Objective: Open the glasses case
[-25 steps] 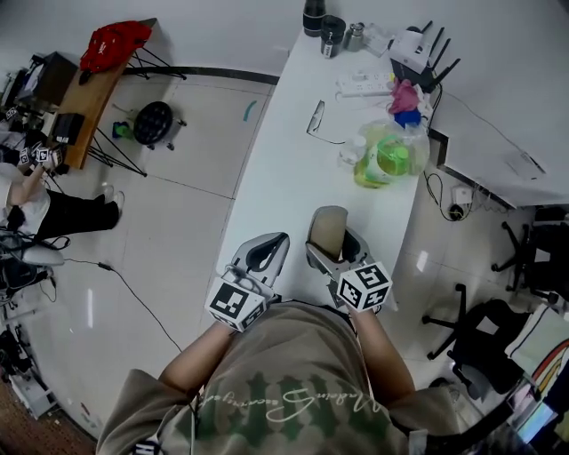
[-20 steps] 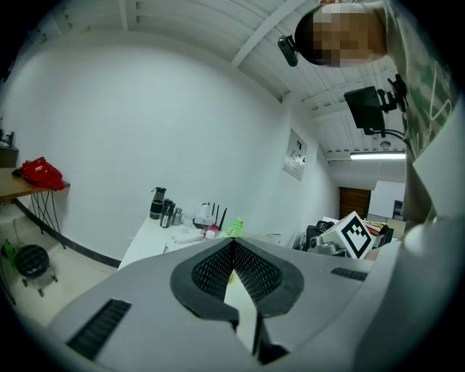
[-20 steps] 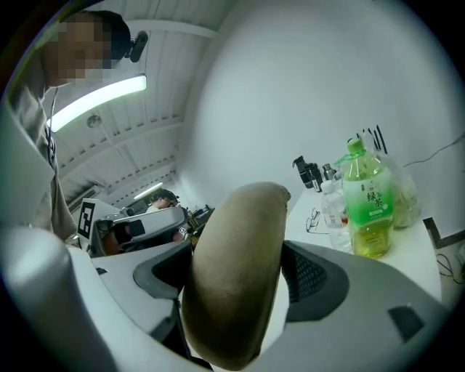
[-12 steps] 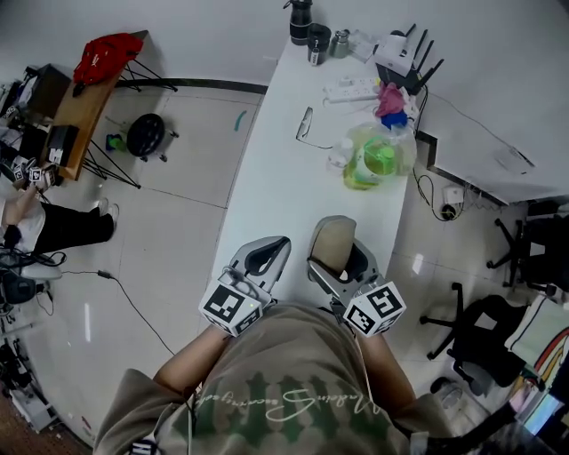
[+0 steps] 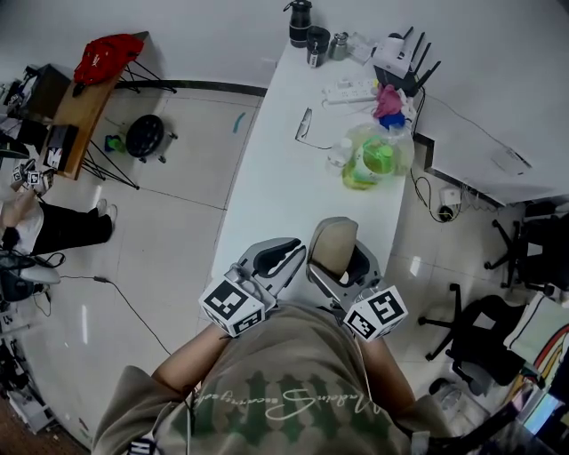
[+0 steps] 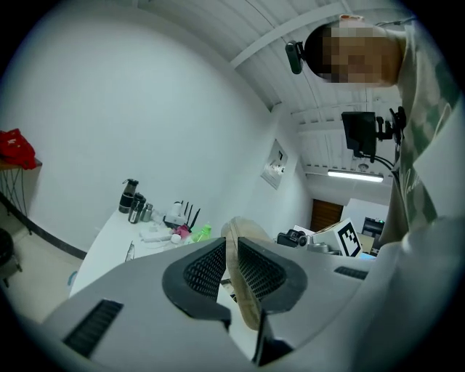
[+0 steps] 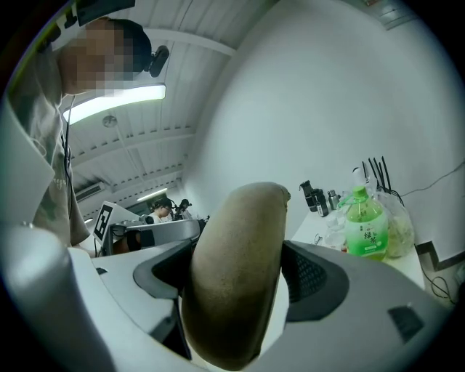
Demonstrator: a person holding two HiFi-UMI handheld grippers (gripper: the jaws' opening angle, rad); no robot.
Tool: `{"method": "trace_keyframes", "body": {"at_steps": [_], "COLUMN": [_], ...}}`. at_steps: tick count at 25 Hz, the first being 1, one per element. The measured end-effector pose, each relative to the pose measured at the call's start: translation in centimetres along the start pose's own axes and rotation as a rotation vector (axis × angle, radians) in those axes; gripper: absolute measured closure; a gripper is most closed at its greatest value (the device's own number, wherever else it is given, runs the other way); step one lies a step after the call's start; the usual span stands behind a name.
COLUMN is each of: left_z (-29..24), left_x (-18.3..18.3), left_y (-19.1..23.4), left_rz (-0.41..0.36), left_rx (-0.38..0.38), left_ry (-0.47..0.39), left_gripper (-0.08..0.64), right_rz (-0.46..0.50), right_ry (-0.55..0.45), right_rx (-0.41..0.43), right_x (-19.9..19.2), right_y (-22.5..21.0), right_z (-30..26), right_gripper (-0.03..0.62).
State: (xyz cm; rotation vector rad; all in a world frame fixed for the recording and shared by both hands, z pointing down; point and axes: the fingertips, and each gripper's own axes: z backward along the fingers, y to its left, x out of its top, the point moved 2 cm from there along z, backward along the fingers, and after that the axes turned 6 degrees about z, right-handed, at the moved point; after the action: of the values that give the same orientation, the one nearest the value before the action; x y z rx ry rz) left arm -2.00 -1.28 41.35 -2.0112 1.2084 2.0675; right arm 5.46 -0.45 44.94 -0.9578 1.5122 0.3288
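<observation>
Left gripper jaws, just opening, stand slightly apart; only its own view shows the glasses case edge-on in their gap, contact unclear. Right gripper clamps the case over the table, its lower end hidden in the gripper

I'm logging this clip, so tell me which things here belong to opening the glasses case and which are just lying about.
In the job: glasses case, clamped in the right gripper; left gripper, jaws just opened slightly, the case's edge between them.
Lying about: green bottle, power strip, router, dark flask, all on the white table.
</observation>
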Motion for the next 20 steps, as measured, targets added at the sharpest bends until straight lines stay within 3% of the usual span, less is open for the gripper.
{"method": "trace_keyframes", "body": {"at_steps": [7, 16, 17, 20], "left_z": [0.8, 2.2, 2.3, 2.1], "left_x": [0.0, -0.4, -0.2, 0.1], "left_y": [-0.2, -0.2, -0.5, -0.6], "left_rz": [0.026, -0.009, -0.009, 0.027], "left_rx": [-0.038, -0.082, -0.096, -0.106], "left_ry": [0.021, 0.078, 0.080, 0.060], "left_gripper": [0.515, 0.515, 0.490, 0.469], "right_rz": [0.092, 0.282, 0.299, 0.257], "right_ry": [0.006, 0.059, 0.065, 0.047], "right_rx": [0.007, 0.010, 0.012, 0.015], "right_x": [0.8, 0.6, 0.6, 0.7], "right_y": [1.5, 3.3, 3.5, 3.4], "right_z": [-0.6, -1.4, -1.5, -1.5], "right_gripper": [0.199, 0.199, 0.199, 0.200]}}
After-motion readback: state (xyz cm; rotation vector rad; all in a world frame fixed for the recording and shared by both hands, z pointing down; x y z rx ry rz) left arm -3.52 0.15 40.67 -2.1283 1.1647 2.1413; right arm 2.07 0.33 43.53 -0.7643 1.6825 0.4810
